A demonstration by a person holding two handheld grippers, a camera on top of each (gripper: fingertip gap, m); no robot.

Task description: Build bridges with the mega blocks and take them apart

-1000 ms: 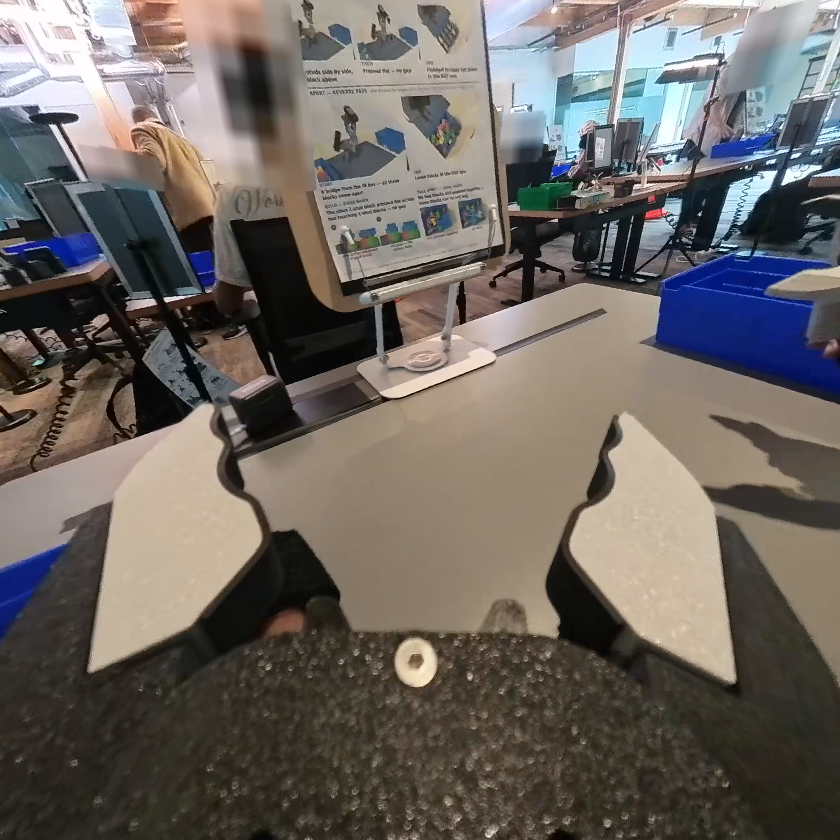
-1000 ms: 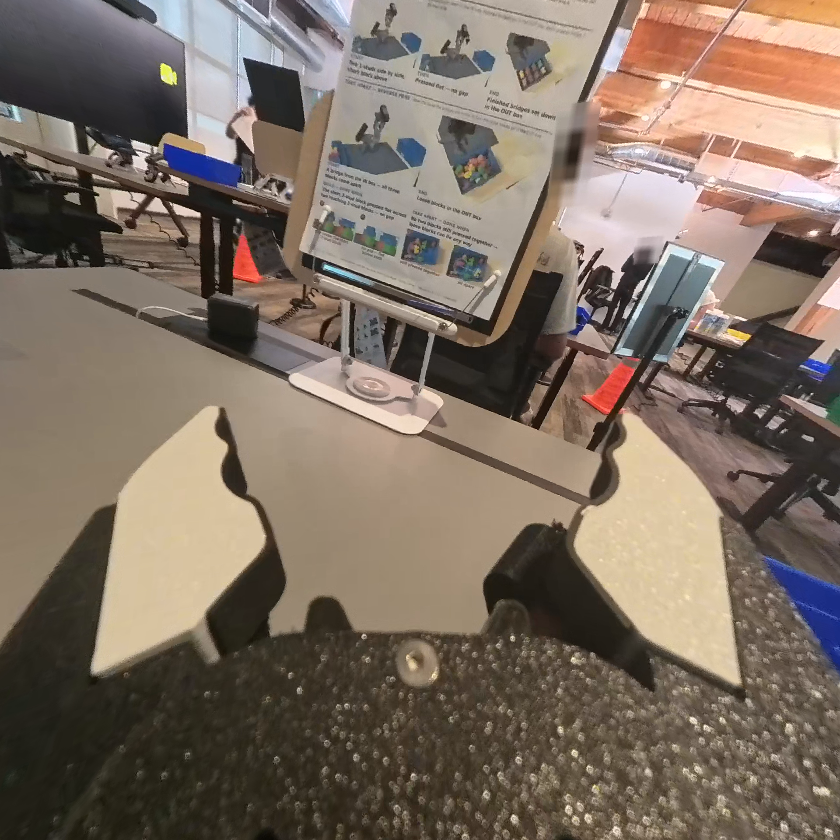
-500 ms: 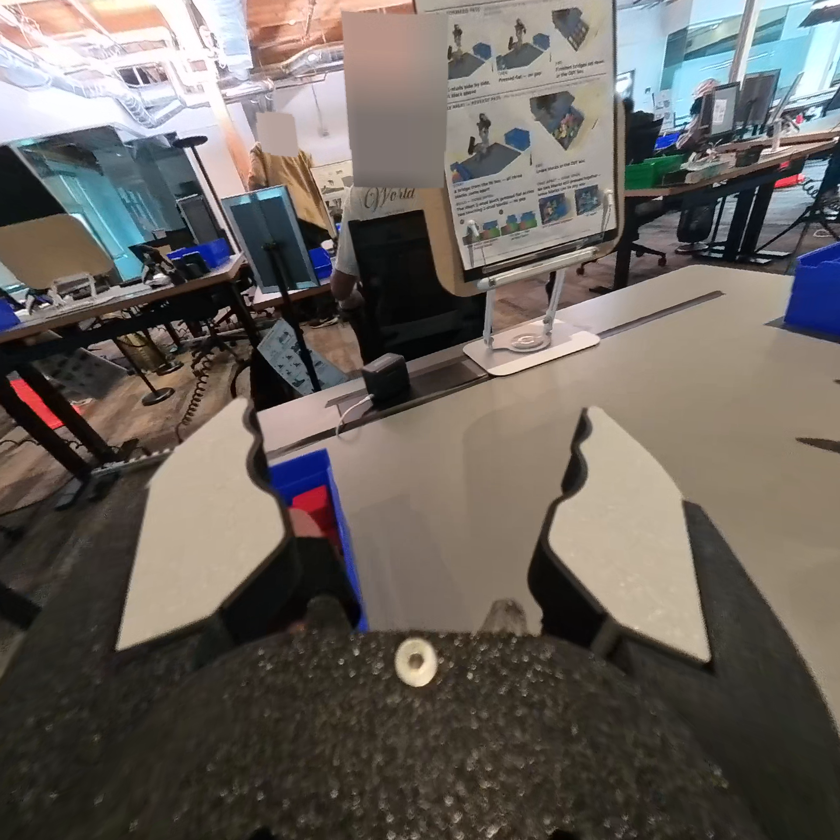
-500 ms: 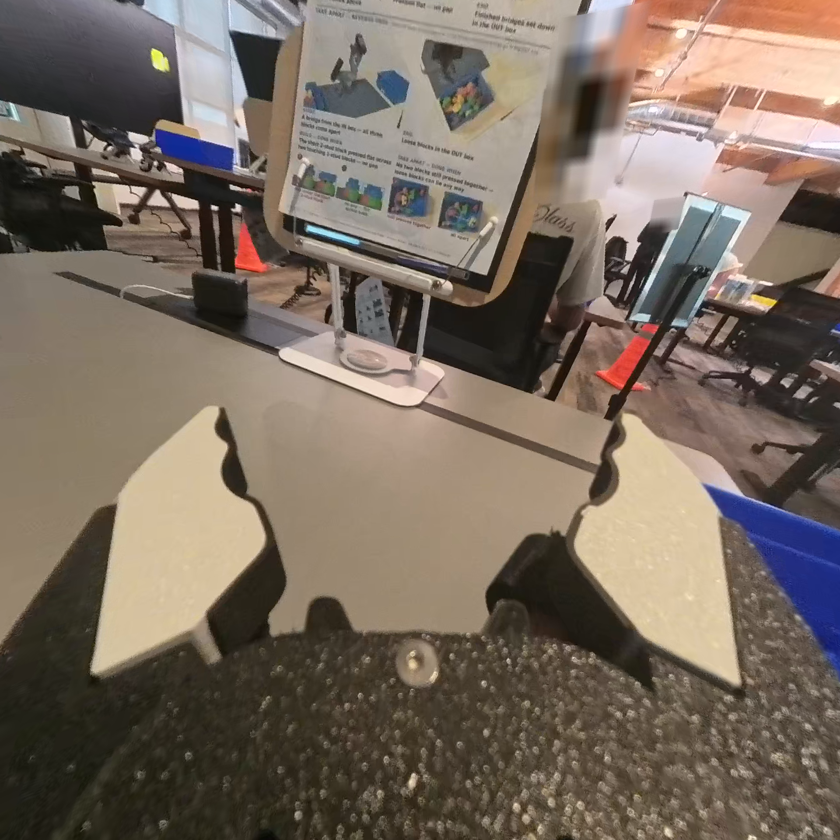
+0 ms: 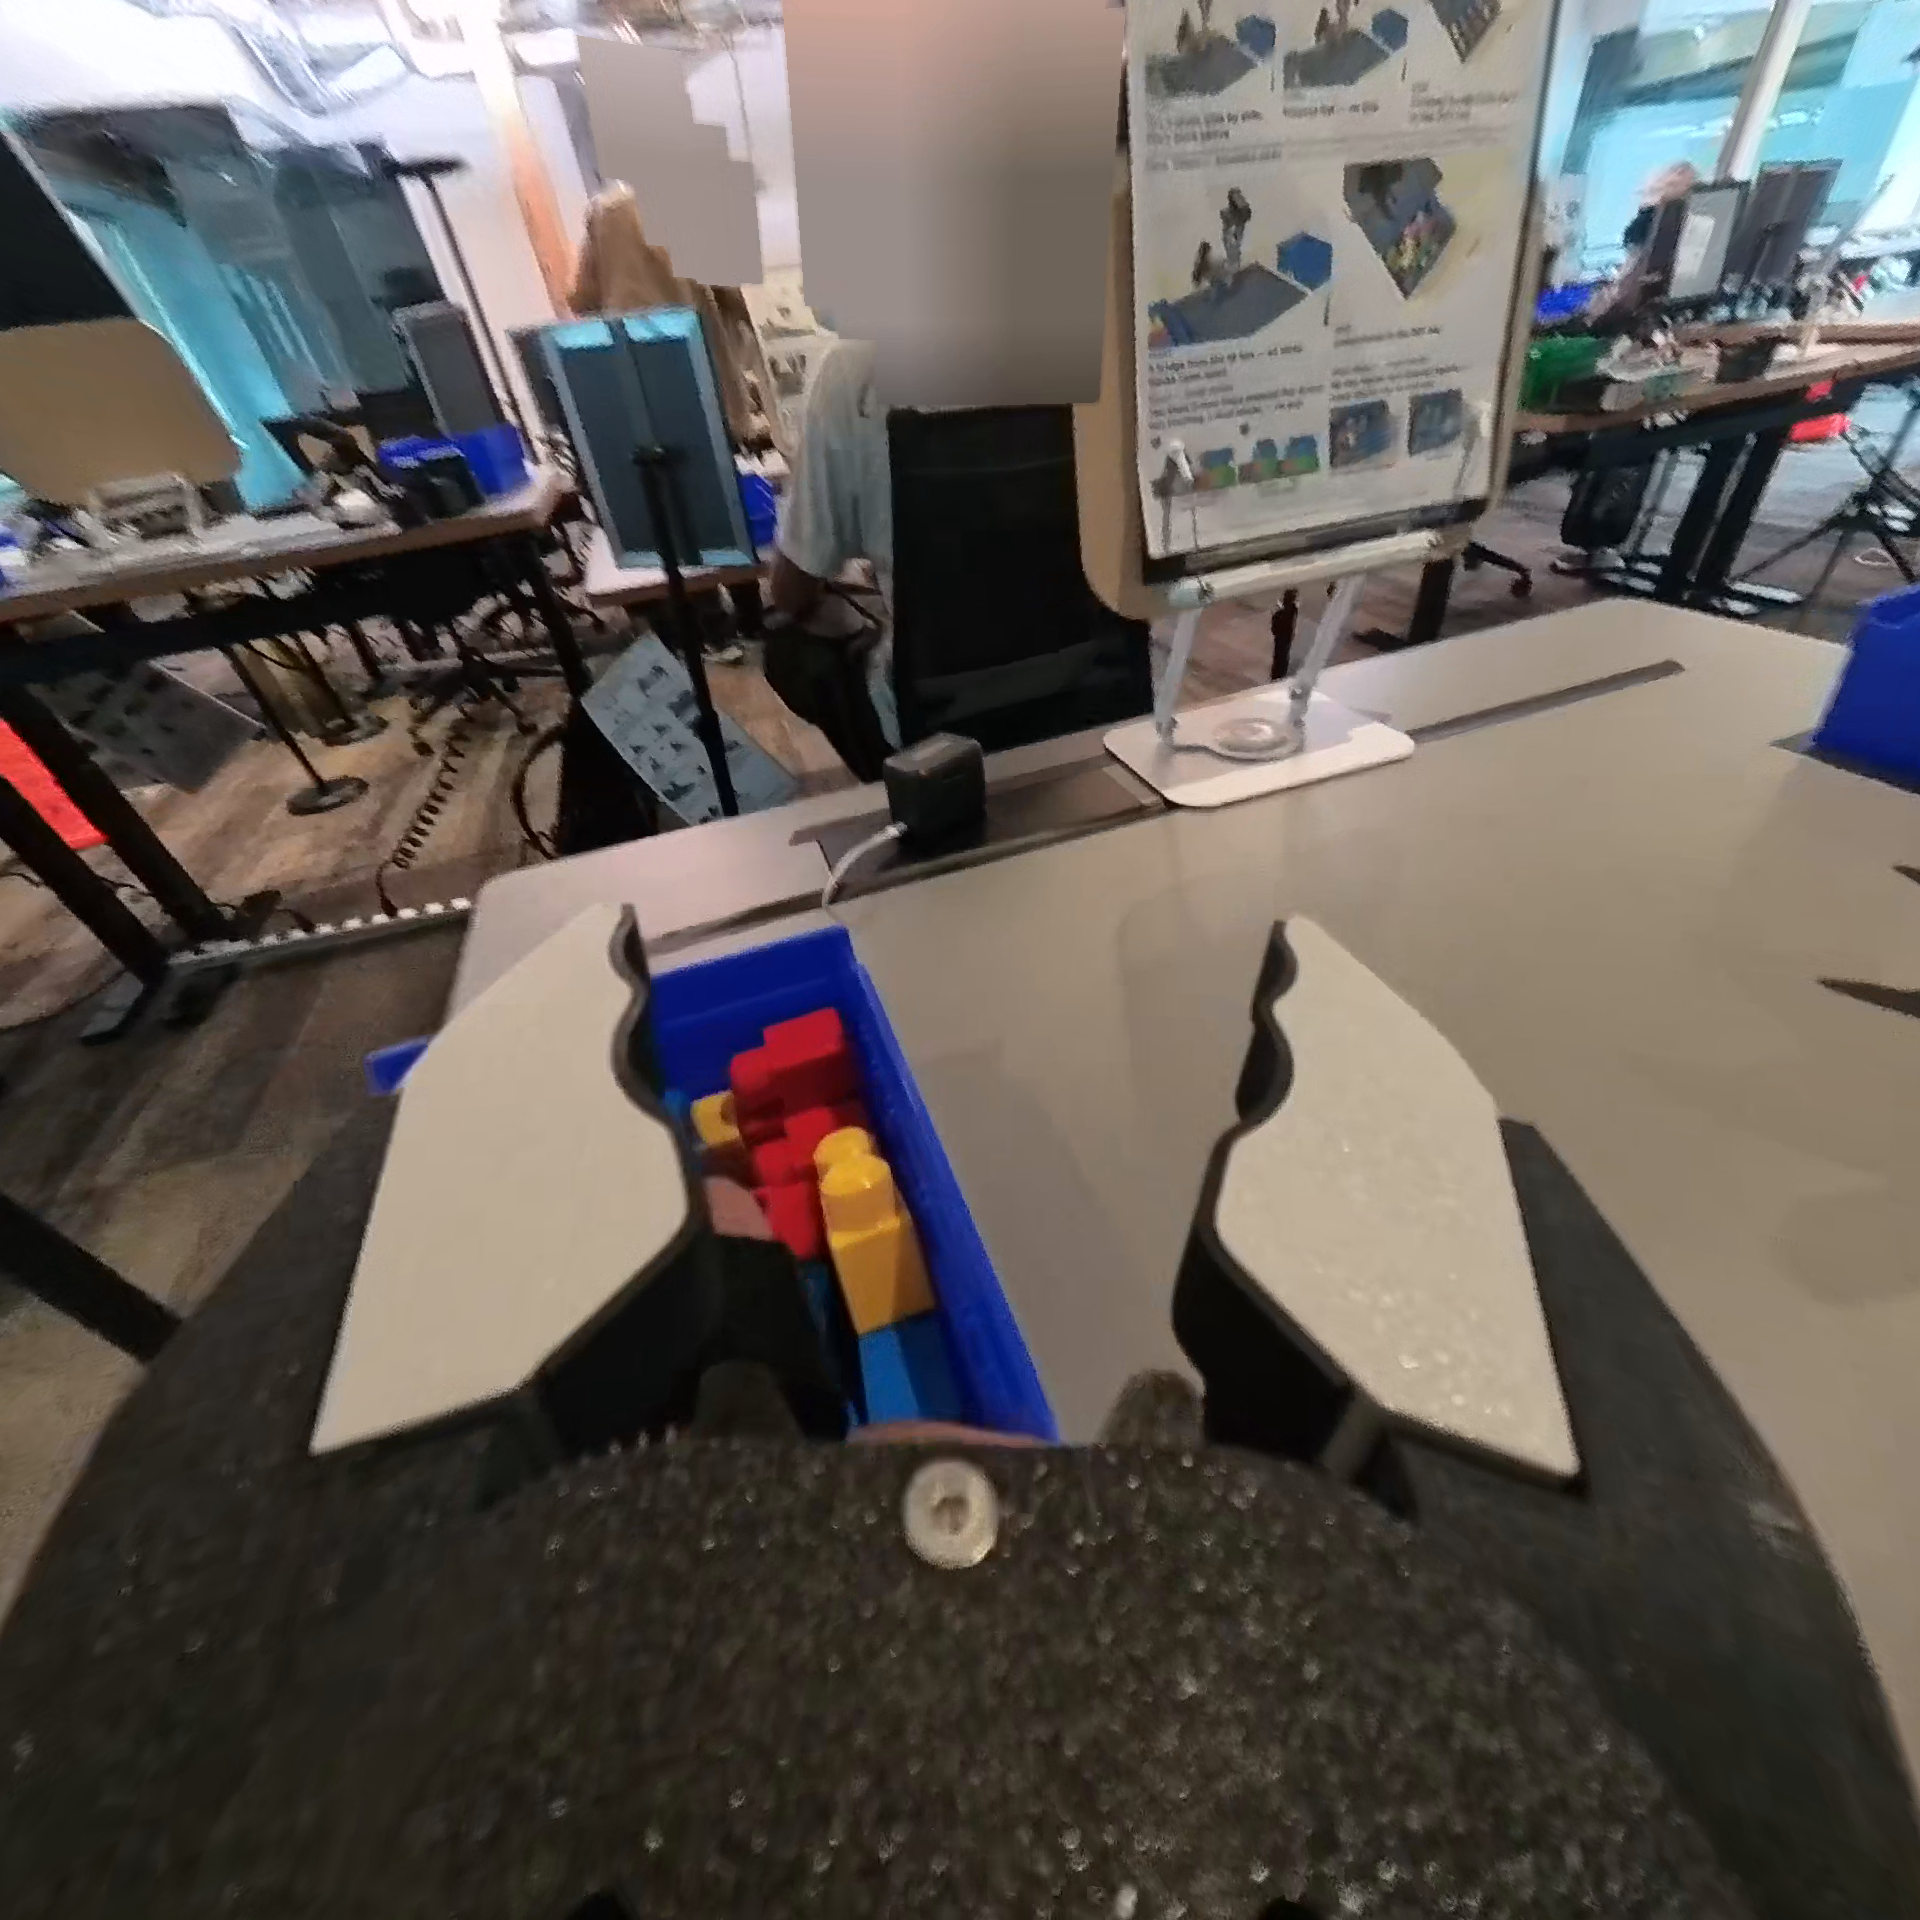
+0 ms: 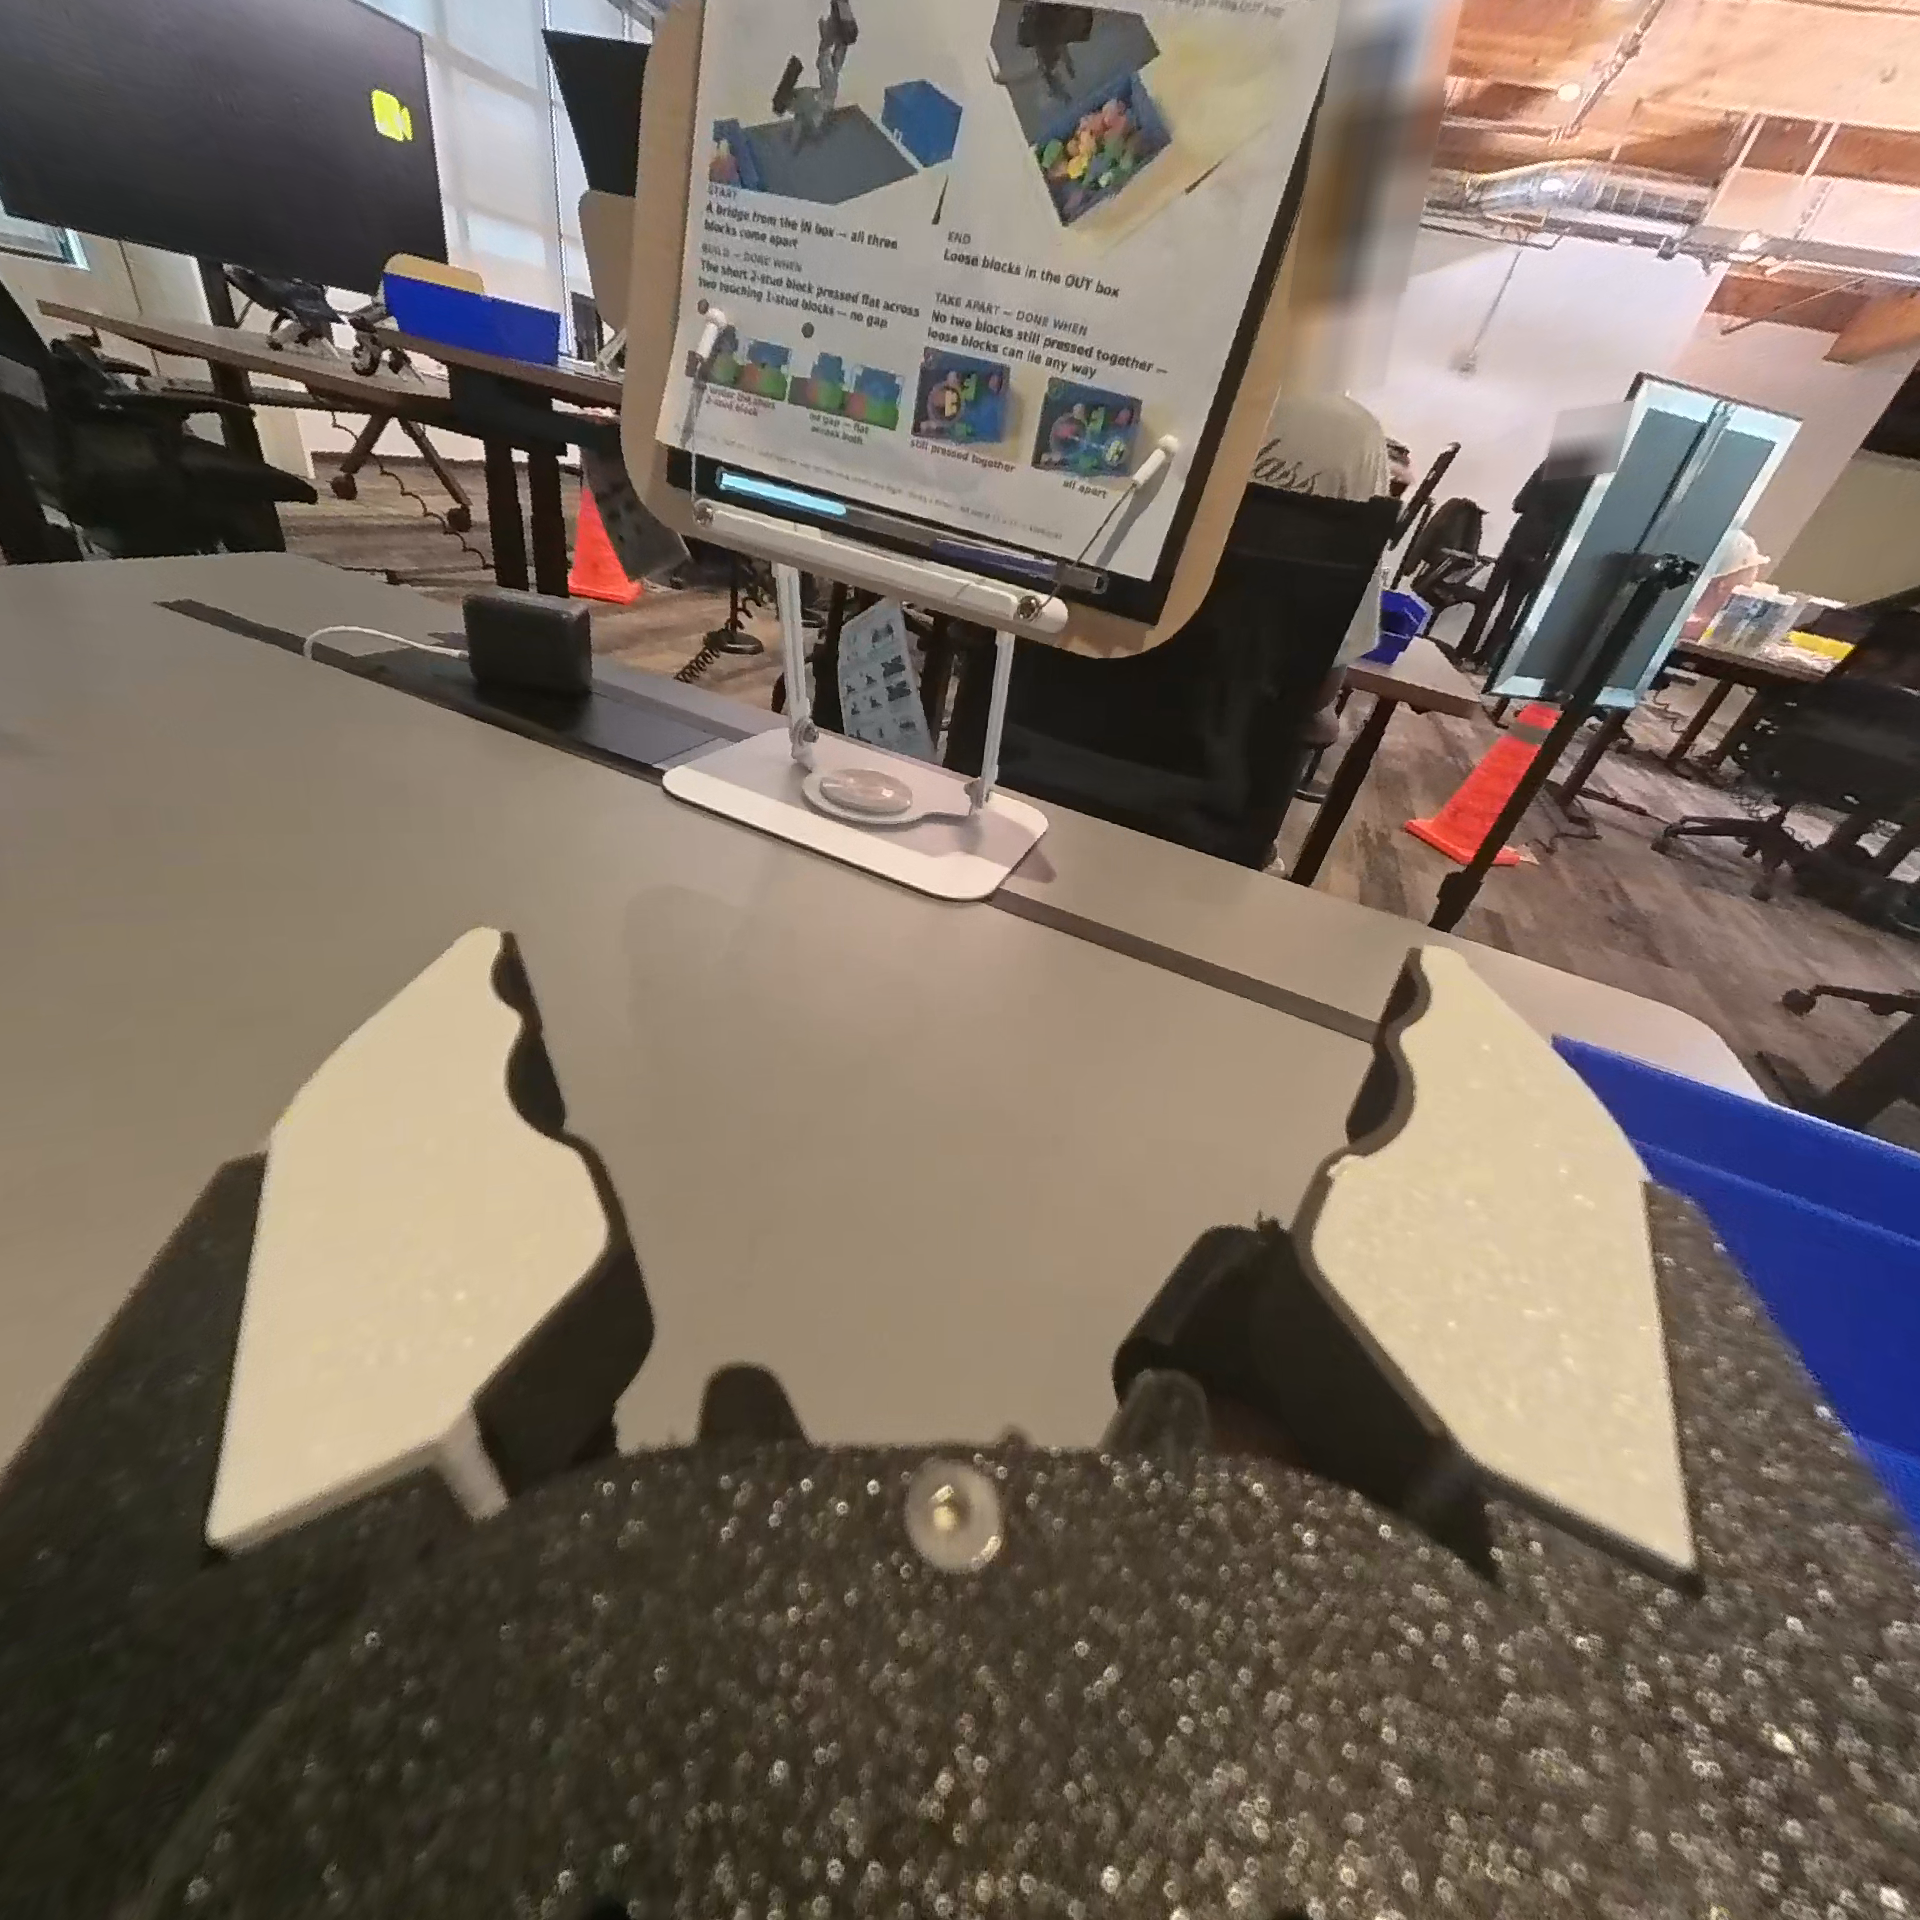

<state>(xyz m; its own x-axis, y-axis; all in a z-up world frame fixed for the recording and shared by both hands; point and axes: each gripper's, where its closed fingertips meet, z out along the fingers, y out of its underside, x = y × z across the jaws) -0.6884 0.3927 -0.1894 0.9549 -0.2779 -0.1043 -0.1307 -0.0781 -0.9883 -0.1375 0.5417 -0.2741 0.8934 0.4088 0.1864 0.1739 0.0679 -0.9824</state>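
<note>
In the left wrist view a blue bin point(image 5: 935, 1174) stands at the table's left end, partly hidden by my left finger. It holds several mega blocks: a red block point(image 5: 795, 1060), a yellow block point(image 5: 868, 1216) and a blue block point(image 5: 904, 1371). My left gripper point(image 5: 951, 945) is open and empty, held above the bin's right wall. My right gripper point(image 6: 956, 956) is open and empty over the bare grey table point(image 6: 883, 1122). A second blue bin point(image 6: 1787, 1216) lies just right of the right gripper; it also shows in the left wrist view point(image 5: 1870, 686).
An instruction sheet on a white stand point(image 6: 862, 800) stands at the table's far edge, also in the left wrist view point(image 5: 1257, 738). A small black box with a white cable point(image 5: 932, 790) sits in the table's slot. Other desks, chairs and people are behind.
My left gripper has swung left, bringing the left blue bin with its blocks into view between its fingers. My right gripper has tilted down slightly and shifted right; more of the right bin shows.
</note>
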